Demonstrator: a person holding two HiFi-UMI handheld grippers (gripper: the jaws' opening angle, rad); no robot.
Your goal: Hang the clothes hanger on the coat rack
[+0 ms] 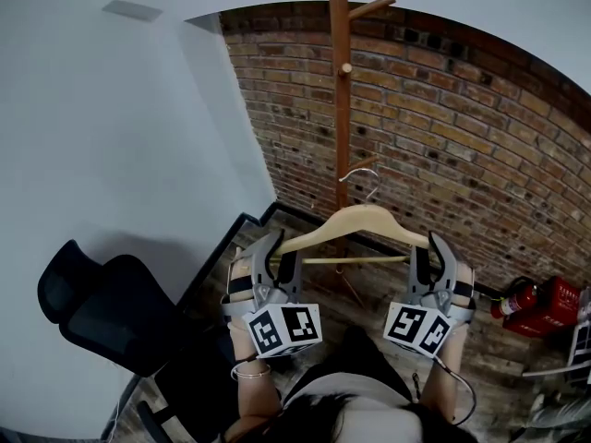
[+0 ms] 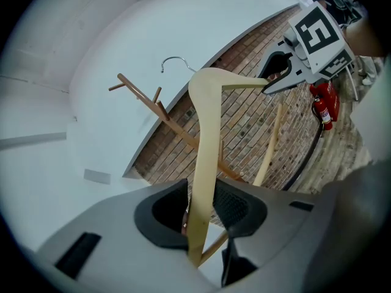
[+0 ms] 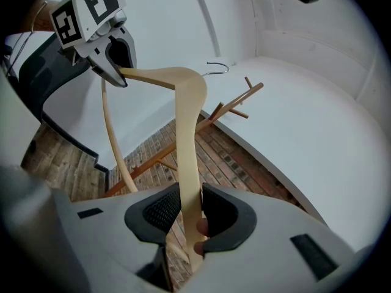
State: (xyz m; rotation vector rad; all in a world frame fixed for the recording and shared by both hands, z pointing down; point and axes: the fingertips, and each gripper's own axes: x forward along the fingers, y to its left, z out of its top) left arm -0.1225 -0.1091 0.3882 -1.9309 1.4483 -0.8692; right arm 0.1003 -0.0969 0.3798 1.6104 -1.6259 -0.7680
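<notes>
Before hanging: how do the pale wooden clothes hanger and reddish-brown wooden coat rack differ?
The pale wooden clothes hanger lies level, clamped at its ends by the left claw and right claw; the reddish-brown wooden coat rack stands upright. The hanger carries a metal hook; the rack, wooden pegs. Both are wood.

hanger (image 1: 360, 218): pale smooth wood, thin shiny metal hook (image 1: 362, 171) | coat rack (image 1: 341, 81): darker satin wood | far wall (image 1: 443, 127): rough red brick | floor (image 1: 485, 349): worn wood planks | left tongs (image 2: 204, 209), right tongs (image 3: 188, 215): matt grey plastic, black textured pads (image 2: 235, 205)
</notes>
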